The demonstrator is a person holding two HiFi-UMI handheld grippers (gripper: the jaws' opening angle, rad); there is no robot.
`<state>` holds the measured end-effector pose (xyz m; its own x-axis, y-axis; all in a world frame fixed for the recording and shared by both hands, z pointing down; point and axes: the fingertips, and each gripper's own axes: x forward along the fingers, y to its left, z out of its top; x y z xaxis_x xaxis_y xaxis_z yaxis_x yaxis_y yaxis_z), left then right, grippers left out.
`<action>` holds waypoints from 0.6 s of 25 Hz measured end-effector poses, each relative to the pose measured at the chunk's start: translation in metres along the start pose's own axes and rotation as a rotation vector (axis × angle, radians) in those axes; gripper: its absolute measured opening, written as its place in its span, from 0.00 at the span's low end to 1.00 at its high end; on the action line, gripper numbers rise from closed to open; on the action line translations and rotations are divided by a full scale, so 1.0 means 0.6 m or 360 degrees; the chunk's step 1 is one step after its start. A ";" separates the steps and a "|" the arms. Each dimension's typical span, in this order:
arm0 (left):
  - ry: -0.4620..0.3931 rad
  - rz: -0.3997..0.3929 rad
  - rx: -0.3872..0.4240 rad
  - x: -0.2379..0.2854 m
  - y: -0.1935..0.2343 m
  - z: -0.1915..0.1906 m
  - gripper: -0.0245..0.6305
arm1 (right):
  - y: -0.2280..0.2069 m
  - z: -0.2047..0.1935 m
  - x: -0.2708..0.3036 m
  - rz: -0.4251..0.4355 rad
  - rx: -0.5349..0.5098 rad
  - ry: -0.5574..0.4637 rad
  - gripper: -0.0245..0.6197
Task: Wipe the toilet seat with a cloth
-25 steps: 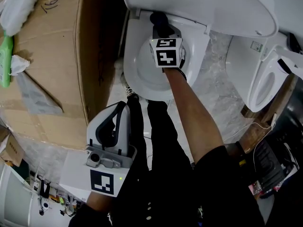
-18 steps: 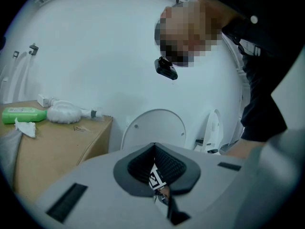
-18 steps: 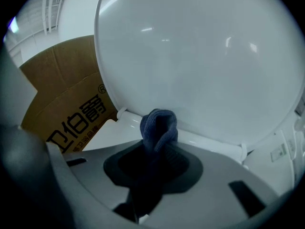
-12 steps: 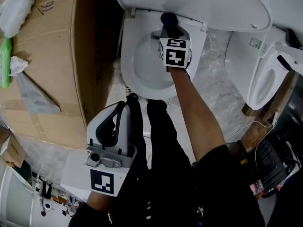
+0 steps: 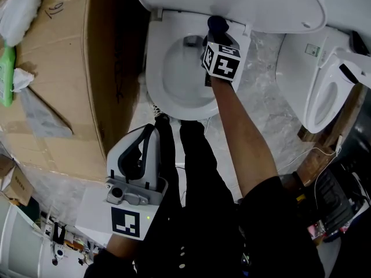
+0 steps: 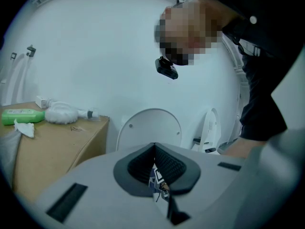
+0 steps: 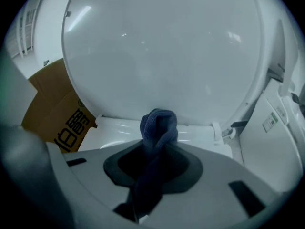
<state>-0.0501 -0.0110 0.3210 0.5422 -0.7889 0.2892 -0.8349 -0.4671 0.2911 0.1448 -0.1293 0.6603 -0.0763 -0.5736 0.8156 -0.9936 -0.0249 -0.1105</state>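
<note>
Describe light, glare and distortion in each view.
Head view: sharp, evenly lit, a dark shadow between box and toilet. Left gripper view: fisheye bend, dark corners, one mosaic patch. Right gripper view: fisheye too, soft glare streaks on the lid, cloth in the jaws dim but sharp.

Person in black clothes with two pale grey handheld grippers.
Left gripper (image 5: 146, 133): pale grey shell, black ribbed pads (image 6: 164, 166) inside the jaws, dark rectangular slots (image 6: 66, 202) on the housing, a round metal knob (image 5: 116, 194) on a grey bracket, a flat black-and-white square marker (image 5: 125, 223) at the base, and a tiny green light (image 5: 146, 218) beside it. Right gripper (image 5: 215, 35): darker body, same grey housing and black pads in its own view, topped by a marker cube (image 5: 222, 61) with black-and-white squares. Clothing: black trousers (image 5: 197, 184), black short sleeve (image 5: 275, 207), forearm bare. Small black camera (image 6: 167, 68) hangs at the head.
</note>
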 end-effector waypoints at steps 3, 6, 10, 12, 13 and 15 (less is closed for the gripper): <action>0.0003 0.0000 0.0002 -0.004 -0.007 -0.002 0.05 | -0.001 -0.001 0.000 0.0033 0.0049 0.0001 0.18; -0.0010 -0.0002 0.0017 -0.006 -0.013 0.006 0.05 | 0.001 0.003 -0.006 0.0110 0.0048 -0.0008 0.18; -0.0028 -0.0013 0.0058 -0.013 -0.024 0.034 0.05 | 0.004 0.026 -0.055 0.0249 -0.0060 -0.0126 0.18; -0.0035 -0.0023 0.0085 -0.016 -0.030 0.053 0.05 | 0.006 0.043 -0.090 0.0309 -0.0135 -0.0175 0.18; -0.0038 -0.0028 0.0098 -0.018 -0.033 0.062 0.05 | 0.006 0.052 -0.110 0.0339 -0.0168 -0.0197 0.18; -0.0040 -0.0039 0.0130 -0.024 -0.042 0.081 0.05 | 0.007 0.068 -0.156 0.0395 -0.0222 -0.0240 0.18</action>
<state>-0.0416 -0.0073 0.2651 0.5611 -0.7860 0.2597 -0.8268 -0.5168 0.2224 0.1515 -0.1094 0.5602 -0.3148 -0.6634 0.6788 -0.9489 0.2374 -0.2080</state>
